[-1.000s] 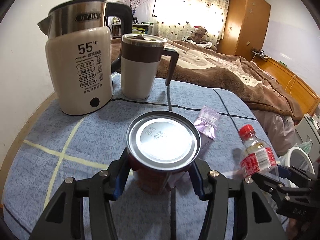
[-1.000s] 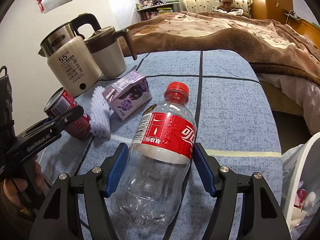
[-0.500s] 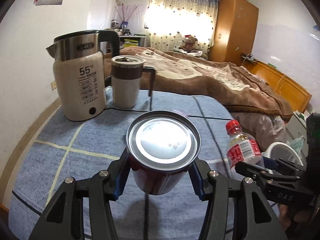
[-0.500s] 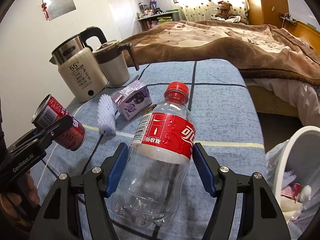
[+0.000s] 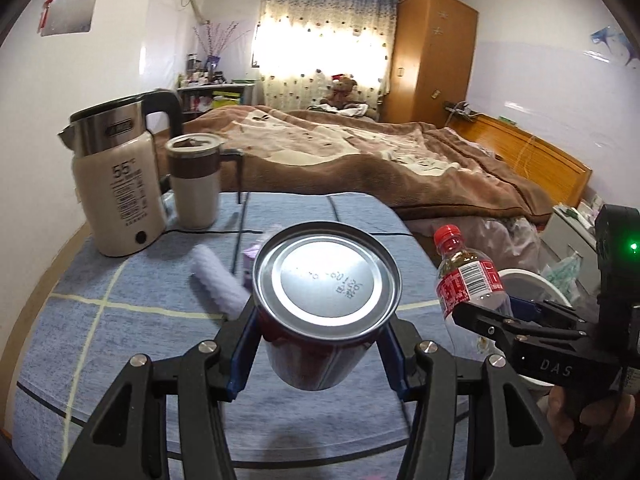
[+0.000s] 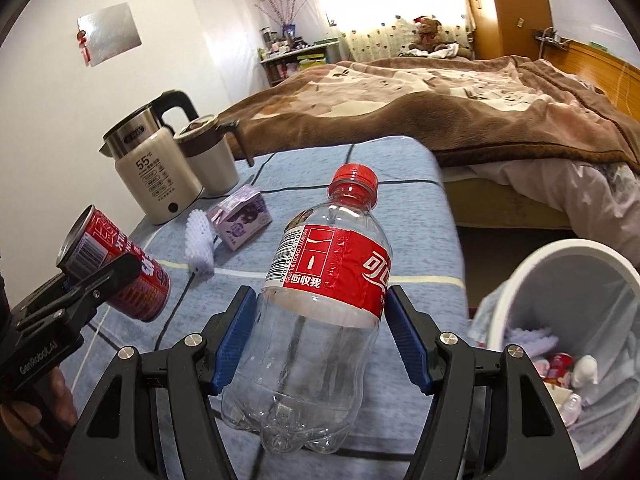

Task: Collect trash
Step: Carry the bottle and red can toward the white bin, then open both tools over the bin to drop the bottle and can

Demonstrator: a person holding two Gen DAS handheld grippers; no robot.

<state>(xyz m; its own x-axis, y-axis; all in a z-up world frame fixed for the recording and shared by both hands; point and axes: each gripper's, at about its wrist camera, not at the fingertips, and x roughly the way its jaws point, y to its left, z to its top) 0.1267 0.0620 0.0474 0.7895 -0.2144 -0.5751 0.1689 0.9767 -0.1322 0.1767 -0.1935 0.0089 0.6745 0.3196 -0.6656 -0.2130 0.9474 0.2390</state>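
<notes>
Now we are carrying both pieces off the blue checked tablecloth (image 6: 416, 184): left gripper (image 5: 320, 344) part-open, clamped on the red metal can (image 5: 326, 308), right gripper (image 6: 316, 340) squeezing the clear red-labelled plastic bottle (image 6: 320, 312). We are judging it best to centre each over the white lined bin (image 6: 532, 276), already holding wrappers, before letting go. A purple carton (image 6: 240, 220) and white foam net (image 6: 199, 246) are waiting on the cloth.

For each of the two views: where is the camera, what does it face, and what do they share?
Left wrist: behind the left tongs, facing the held can, table and bed; right tongs at right.
Right wrist: behind the right tongs, facing the held bottle and bin; left tongs at left.
Shared: kettle, mug, can, bottle.
</notes>
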